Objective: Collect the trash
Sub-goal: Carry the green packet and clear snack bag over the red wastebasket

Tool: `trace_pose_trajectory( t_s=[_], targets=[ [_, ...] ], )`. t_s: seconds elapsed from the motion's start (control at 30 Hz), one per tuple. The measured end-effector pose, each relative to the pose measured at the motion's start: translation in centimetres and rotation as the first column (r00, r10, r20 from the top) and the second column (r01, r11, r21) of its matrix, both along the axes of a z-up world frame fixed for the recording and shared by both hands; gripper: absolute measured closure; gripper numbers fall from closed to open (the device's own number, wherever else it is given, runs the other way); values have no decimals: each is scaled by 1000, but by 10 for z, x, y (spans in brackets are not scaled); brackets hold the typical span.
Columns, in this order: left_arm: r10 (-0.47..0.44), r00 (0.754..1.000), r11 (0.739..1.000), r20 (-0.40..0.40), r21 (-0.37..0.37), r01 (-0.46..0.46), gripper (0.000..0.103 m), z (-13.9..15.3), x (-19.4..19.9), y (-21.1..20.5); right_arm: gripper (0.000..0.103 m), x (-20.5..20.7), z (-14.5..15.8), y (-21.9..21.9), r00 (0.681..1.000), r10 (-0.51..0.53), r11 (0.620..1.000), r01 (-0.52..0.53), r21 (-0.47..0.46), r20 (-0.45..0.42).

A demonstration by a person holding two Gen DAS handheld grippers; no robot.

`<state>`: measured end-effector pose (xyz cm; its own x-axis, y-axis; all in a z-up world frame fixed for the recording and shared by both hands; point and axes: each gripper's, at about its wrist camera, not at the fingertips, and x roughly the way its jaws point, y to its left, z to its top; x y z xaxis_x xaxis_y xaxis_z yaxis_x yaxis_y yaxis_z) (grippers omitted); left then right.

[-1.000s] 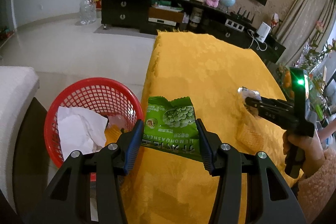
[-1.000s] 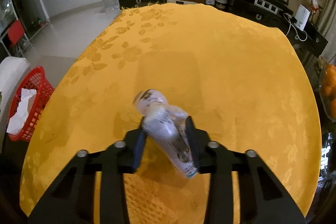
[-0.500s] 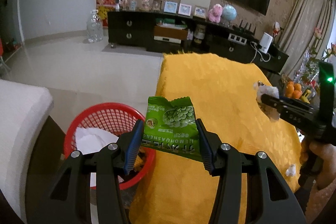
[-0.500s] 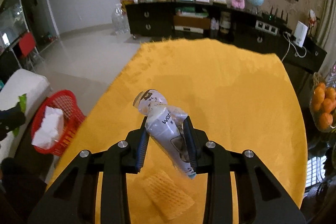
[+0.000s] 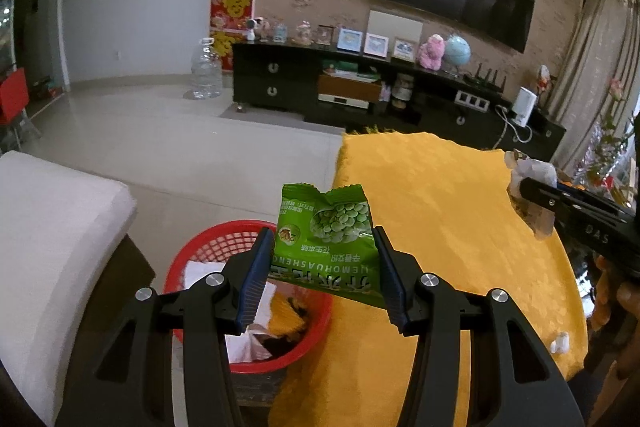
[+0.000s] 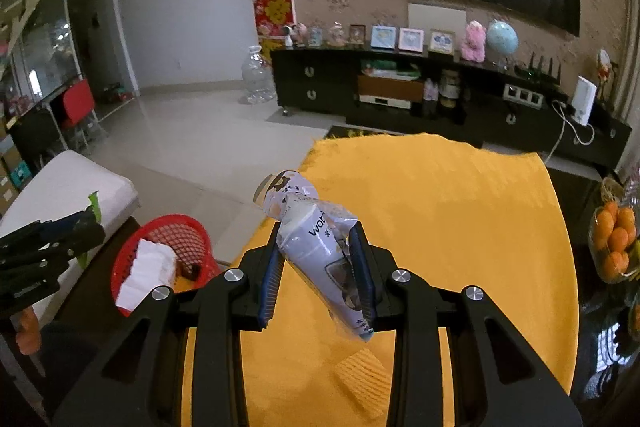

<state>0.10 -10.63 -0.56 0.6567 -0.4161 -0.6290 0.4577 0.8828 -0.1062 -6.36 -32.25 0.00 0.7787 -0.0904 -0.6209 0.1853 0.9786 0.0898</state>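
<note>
Green snack packet (image 5: 326,241): flat, crinkled, printed with peas, suspended upright above the red mesh basket (image 5: 188,263). Pale crumpled wrapper (image 6: 320,247): twisted, tilted, suspended above the yellow worktop (image 6: 460,227). Basket contains white paper (image 6: 148,271); it stands beside the worktop edge.

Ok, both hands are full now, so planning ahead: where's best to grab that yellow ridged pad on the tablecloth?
Probably from straight above: the yellow ridged pad lies flat on the yellow tablecloth, so no side is exposed. Set the jaws across its shorter width and pinch opposite edges.
</note>
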Motion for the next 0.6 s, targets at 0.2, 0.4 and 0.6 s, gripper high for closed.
trace_pose_trajectory(
  t_s=[0.2, 0.4, 0.6],
  targets=[
    [50, 999, 999, 6, 3, -50, 55, 2, 5, 18, 71, 9, 7, 19, 999, 42, 999, -42, 0, 4],
    [92, 996, 996, 1, 2, -92, 55, 1, 10, 38, 71, 27, 11, 48, 994, 110, 994, -110, 1, 5],
    [117, 993, 993, -13, -1, -117, 55, -6, 17, 51, 71, 45, 11, 79, 984, 177, 984, -177, 4, -3]
  ],
)
